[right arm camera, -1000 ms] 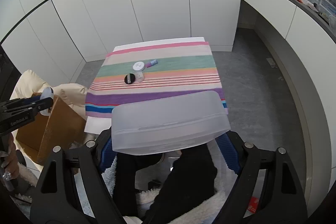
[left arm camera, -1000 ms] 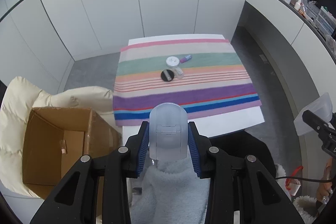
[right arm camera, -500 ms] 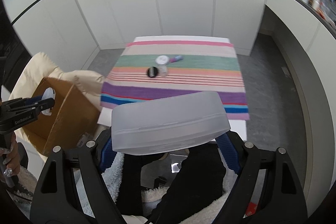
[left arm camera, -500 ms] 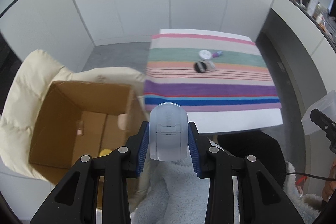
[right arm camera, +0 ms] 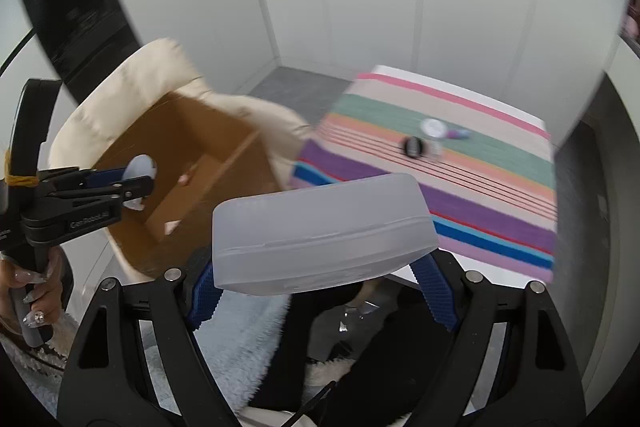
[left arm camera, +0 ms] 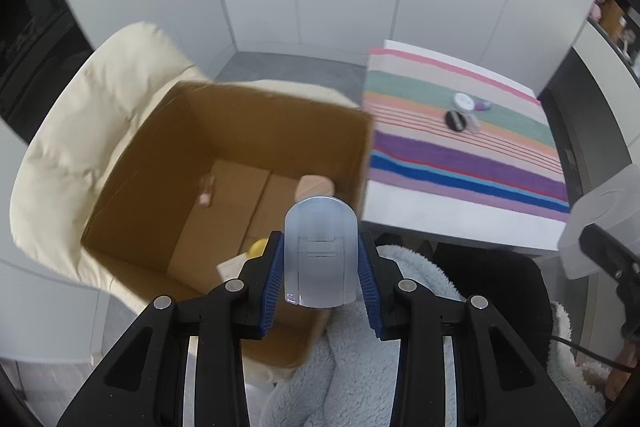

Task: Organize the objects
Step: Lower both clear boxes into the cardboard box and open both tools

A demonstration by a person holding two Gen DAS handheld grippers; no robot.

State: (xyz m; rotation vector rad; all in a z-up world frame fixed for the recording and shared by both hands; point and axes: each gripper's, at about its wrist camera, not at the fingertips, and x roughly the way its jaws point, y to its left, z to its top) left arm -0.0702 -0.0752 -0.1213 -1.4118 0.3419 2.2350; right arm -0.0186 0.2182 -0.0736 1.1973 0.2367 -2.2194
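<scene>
While clamped, left gripper (left arm camera: 320, 269) holds case (left arm camera: 320, 251)

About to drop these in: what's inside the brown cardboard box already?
Inside the brown cardboard box: a yellow ball, a peach-coloured rounded object, a white paper slip and a small pinkish item. The left gripper and its translucent case cover the near corner.
</scene>
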